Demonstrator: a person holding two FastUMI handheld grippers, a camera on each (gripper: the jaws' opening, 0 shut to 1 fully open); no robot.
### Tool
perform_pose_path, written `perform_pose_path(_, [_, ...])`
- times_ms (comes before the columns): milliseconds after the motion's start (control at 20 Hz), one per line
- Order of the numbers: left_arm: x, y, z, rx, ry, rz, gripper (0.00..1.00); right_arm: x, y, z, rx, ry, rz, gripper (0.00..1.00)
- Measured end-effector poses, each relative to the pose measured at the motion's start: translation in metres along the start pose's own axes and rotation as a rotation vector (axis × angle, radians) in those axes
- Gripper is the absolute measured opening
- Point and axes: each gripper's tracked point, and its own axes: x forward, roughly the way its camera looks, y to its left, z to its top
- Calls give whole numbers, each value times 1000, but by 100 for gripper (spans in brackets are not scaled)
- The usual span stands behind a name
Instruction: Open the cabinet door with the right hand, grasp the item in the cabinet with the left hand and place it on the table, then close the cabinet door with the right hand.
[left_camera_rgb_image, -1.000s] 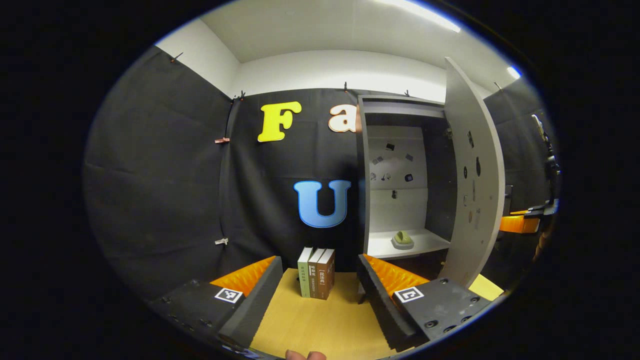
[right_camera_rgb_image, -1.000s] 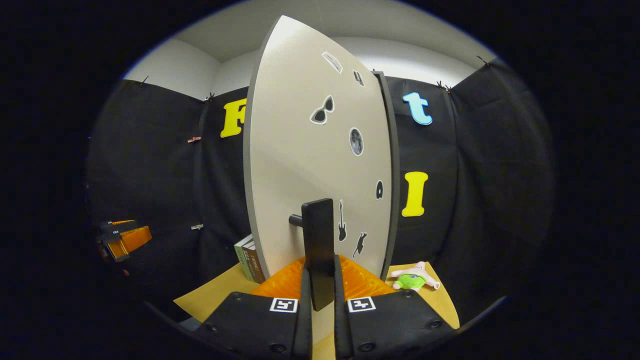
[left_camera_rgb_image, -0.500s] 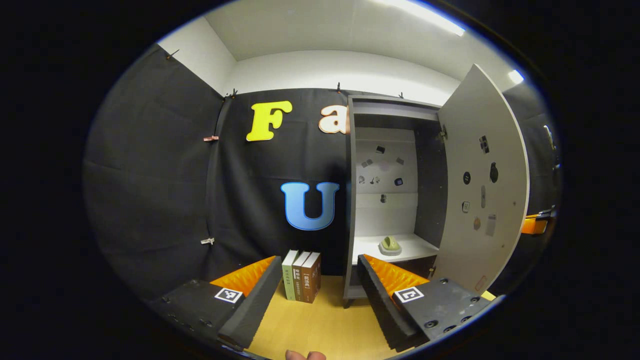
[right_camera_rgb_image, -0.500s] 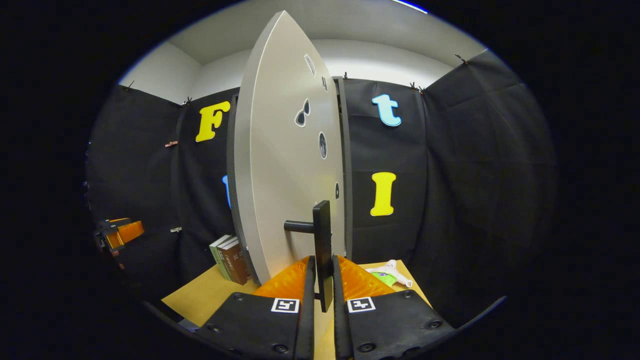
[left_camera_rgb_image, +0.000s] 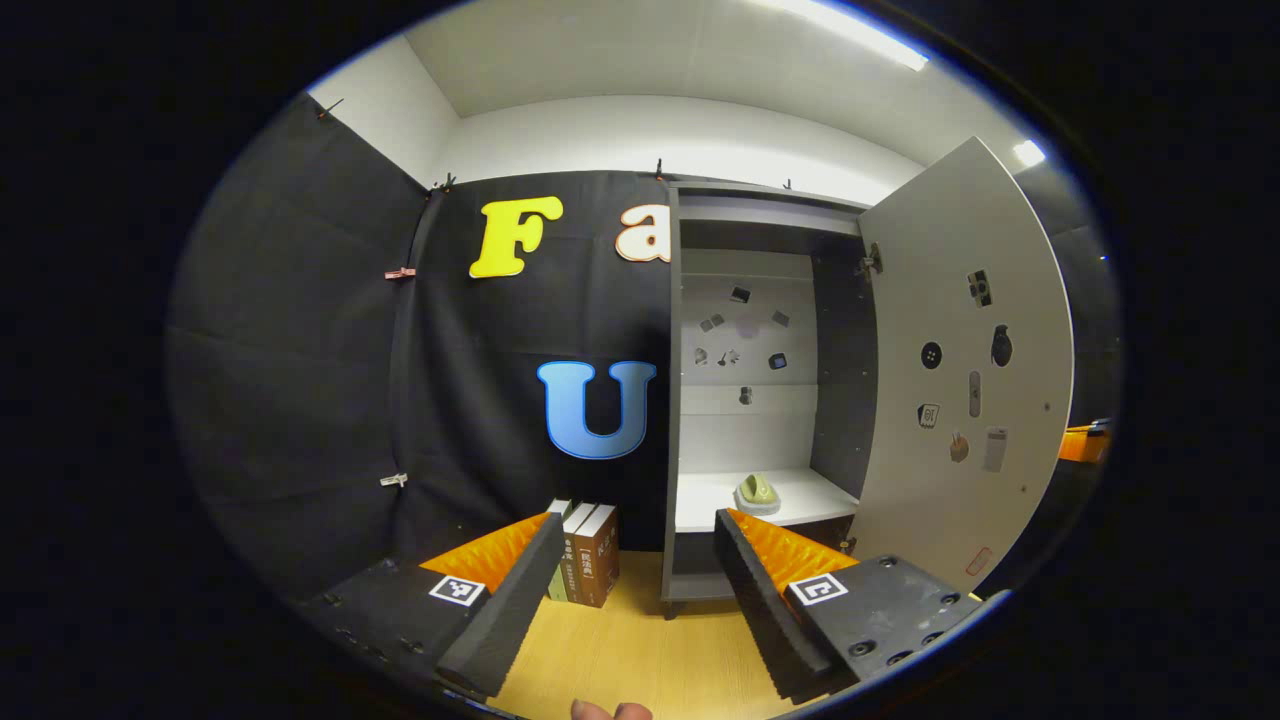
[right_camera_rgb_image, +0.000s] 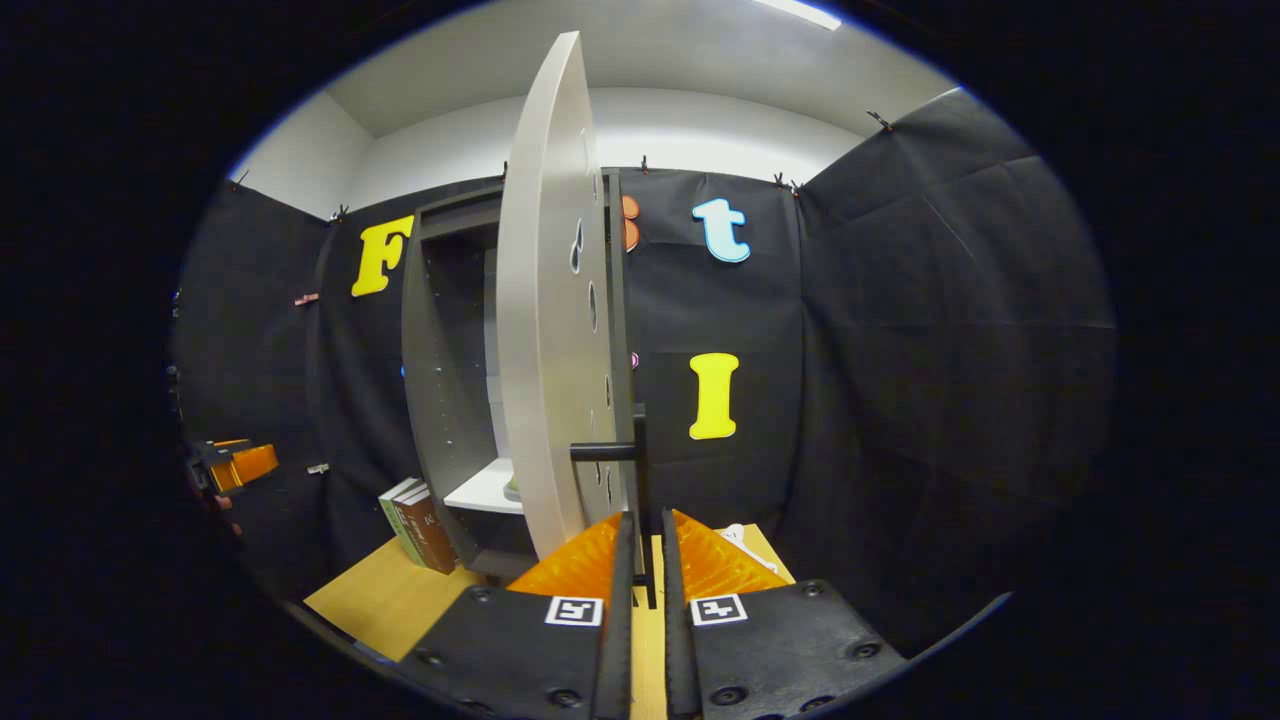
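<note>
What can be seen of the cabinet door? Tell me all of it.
The cabinet door is a flat, pale grey panel, tall and upright, swung wide open on hinges at the cabinet's right side. Small dark stickers dot both its faces. A dark bar handle stands off its outer face on a short post, near the free edge. The right claw is shut on that handle, a finger on either side. Its lower edge hangs above the wooden table.

One cabinet (left_camera_rgb_image: 745, 250) with one door (left_camera_rgb_image: 965, 370) swung open, one greenish item (left_camera_rgb_image: 757, 492) on its shelf, three books (left_camera_rgb_image: 585, 540) standing on the counter (left_camera_rgb_image: 640, 650), and two grippers, left (left_camera_rgb_image: 635, 580) and right (right_camera_rgb_image: 640, 560).
</note>
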Motion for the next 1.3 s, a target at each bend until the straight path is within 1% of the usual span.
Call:
perform_pose_path(50, [6,-10,0,-13,1,-19,94,-5,-6,3,-8,-12,1,30])
perform_pose_path(100, [14,-17,-2,-29,6,-37,94,-9,-18,6,-19,-26,-20,39])
perform_pose_path(150, [22,-24,-2,-37,12,-48,92,-13,-31,12,-21,-49,-47,52])
perform_pose_path(200, [32,-30,-2,-34,20,-57,94,-16,-46,18,-15,-76,-71,66])
perform_pose_path(300, [54,-48,-1,-14,35,-86,95,-20,-73,18,9,-94,-124,94])
perform_pose_path(400, [77,-72,-2,6,45,-127,94,-22,-98,7,32,-71,-169,100])
perform_pose_path(450, [91,-85,-5,14,57,-152,94,-24,-110,3,48,-58,-189,98])
perform_pose_path(500, [104,-101,-9,19,75,-186,92,-26,-120,-1,72,-47,-207,98])
perform_pose_path(600, [133,-135,-17,17,121,-252,94,-28,-139,-3,102,-49,-238,98])
perform_pose_path(700, [168,-159,-24,18,164,-282,94,-30,-156,-5,76,-46,-254,98])
perform_pose_path(800, [204,-176,-31,25,193,-282,94,-31,-171,-11,36,-35,-258,98])
perform_pose_path(850, [222,-182,-34,32,210,-276,92,-32,-176,-14,23,-29,-257,98])
perform_pose_path(900, [242,-189,-37,41,221,-275,92,-32,-182,-16,18,-23,-255,100])
perform_pose_path(950, [260,-195,-42,47,240,-275,89,-33,-188,-18,16,-18,-258,98])
perform_pose_path(1050, [292,-210,-56,37,285,-287,86,-33,-201,-24,26,-3,-263,98])
perform_pose_path(1100, [308,-212,-61,36,302,-282,84,-32,-206,-28,36,4,-258,98])
perform_pose_path(1150, [323,-214,-67,44,318,-271,81,-31,-211,-29,45,9,-257,98])
perform_pose_path(1300, [363,-213,-91,102,365,-233,75,-28,-228,-36,52,27,-267,98])
